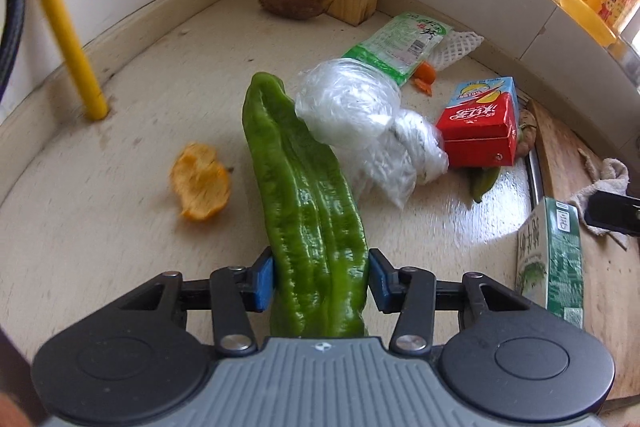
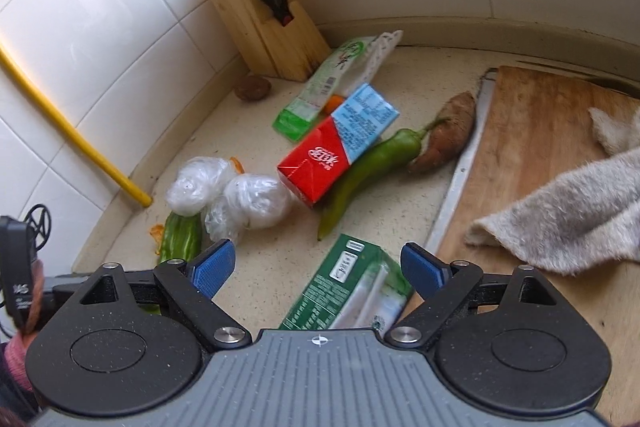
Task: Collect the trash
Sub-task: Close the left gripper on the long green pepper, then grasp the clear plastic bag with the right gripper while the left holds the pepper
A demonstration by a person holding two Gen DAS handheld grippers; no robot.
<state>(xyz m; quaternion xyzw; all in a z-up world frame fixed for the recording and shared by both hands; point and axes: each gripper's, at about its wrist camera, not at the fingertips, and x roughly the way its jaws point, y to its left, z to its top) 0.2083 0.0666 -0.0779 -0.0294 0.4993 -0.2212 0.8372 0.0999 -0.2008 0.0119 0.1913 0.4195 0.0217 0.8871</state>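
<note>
Green pepper — gripped by left gripper — points forward along its fingers; right gripper gapes.

glossy waxy green pepper, crinkly clear plastic wrap, rough wooden knife block, fuzzy grey cloth, speckled matt counter.

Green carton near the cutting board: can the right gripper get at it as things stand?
Probably yes. The right gripper is open, and the green carton lies just ahead between its fingers, with nothing on top of it.
</note>
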